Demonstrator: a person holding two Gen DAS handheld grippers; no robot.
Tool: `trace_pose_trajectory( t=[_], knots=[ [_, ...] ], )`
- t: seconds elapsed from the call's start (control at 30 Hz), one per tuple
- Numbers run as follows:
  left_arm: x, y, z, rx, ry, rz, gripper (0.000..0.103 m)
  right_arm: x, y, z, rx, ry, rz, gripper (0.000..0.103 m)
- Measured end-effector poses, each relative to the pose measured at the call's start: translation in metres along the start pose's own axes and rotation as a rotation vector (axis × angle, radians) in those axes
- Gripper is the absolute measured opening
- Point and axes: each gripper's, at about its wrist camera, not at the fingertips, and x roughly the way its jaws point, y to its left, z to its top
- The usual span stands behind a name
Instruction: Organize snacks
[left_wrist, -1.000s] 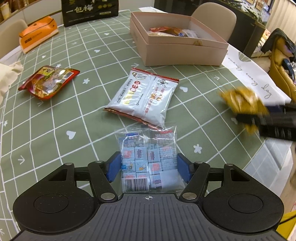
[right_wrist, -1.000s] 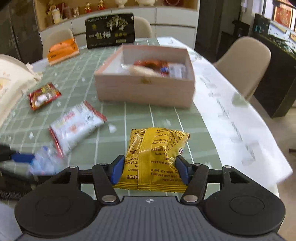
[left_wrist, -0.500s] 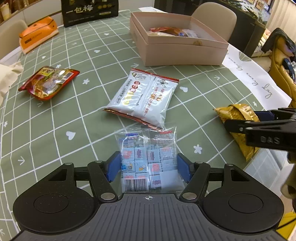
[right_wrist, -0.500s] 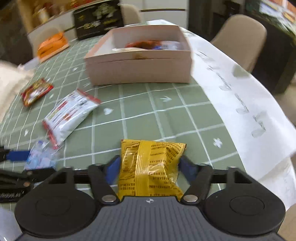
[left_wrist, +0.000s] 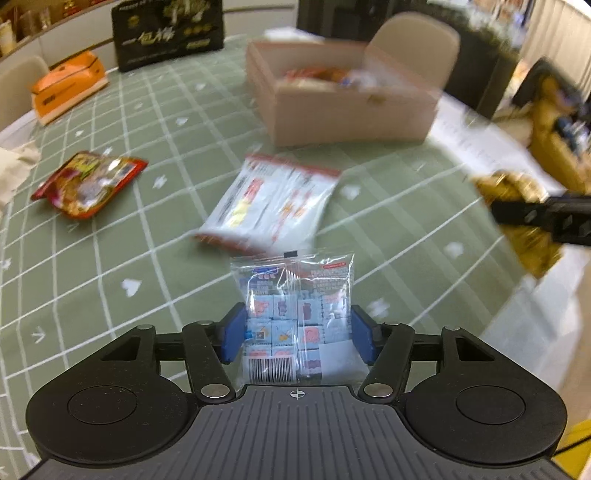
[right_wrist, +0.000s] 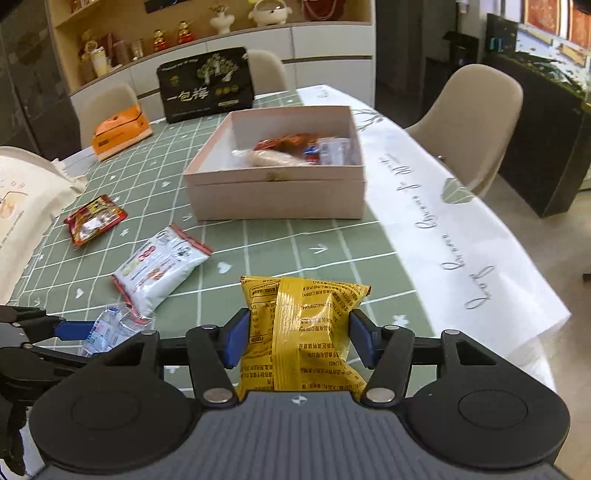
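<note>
My left gripper (left_wrist: 297, 338) is shut on a clear packet of small blue and pink candies (left_wrist: 295, 314) and holds it above the green tablecloth. My right gripper (right_wrist: 297, 338) is shut on a yellow snack bag (right_wrist: 301, 332), also lifted. The open pink box (right_wrist: 275, 197) with several snacks inside stands at the far middle of the table; it also shows in the left wrist view (left_wrist: 347, 114). A white and red packet (left_wrist: 269, 203) and a red packet (left_wrist: 88, 182) lie on the cloth; both show in the right wrist view, white (right_wrist: 159, 267) and red (right_wrist: 94, 219).
A black gift box (right_wrist: 205, 86) and an orange box (right_wrist: 120, 131) stand at the far edge. A cream cloth bag (right_wrist: 22, 206) lies at the left. Beige chairs (right_wrist: 476, 125) surround the table. A white lettered runner (right_wrist: 443, 229) covers the table's right side.
Both grippers have risen from the table with their packets. The left view has tilted up and blurred with motion. The right gripper has lifted higher, so the box shows from above.
</note>
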Motion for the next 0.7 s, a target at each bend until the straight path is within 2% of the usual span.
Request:
trace_pose_trajectory(
  t=[0.1,0.23,0.27,0.33,0.4,0.43,0.47,0.57,0.63,0.7],
  knots=[
    [-0.026,-0.001,0.027,-0.021,-0.119,-0.068,0.065,-0.007,-0.01,0.001,0.018,-0.017,-0.021,0.057],
    [-0.052,-0.003,0.101,-0.017,-0.312,-0.134,0.065,-0.017,-0.024,0.004,0.065,-0.04,-0.044,0.057],
    [-0.053,-0.003,0.12,-0.021,-0.34,-0.155,0.066,-0.018,-0.026,0.005,0.074,-0.043,-0.05,0.057],
    [-0.039,-0.004,0.165,-0.042,-0.352,-0.212,0.068,-0.019,-0.028,0.008,0.084,-0.051,-0.061,0.057],
    [-0.005,0.002,0.198,-0.089,-0.259,-0.26,0.066,-0.018,-0.028,0.014,0.085,-0.059,-0.068,0.058],
    [0.009,0.008,0.206,-0.123,-0.228,-0.256,0.063,-0.017,-0.028,0.017,0.084,-0.064,-0.066,0.058],
    [0.014,0.013,0.207,-0.144,-0.236,-0.243,0.061,-0.015,-0.028,0.021,0.086,-0.064,-0.064,0.058],
    [-0.002,0.029,0.18,-0.156,-0.342,-0.235,0.061,-0.009,-0.026,0.031,0.088,-0.058,-0.071,0.058],
    [-0.007,0.044,0.155,-0.185,-0.344,-0.192,0.061,-0.007,-0.027,0.038,0.083,-0.066,-0.067,0.058],
    [0.0,0.06,0.133,-0.248,-0.297,-0.147,0.061,-0.005,-0.028,0.055,0.09,-0.086,-0.04,0.058]
  ],
)
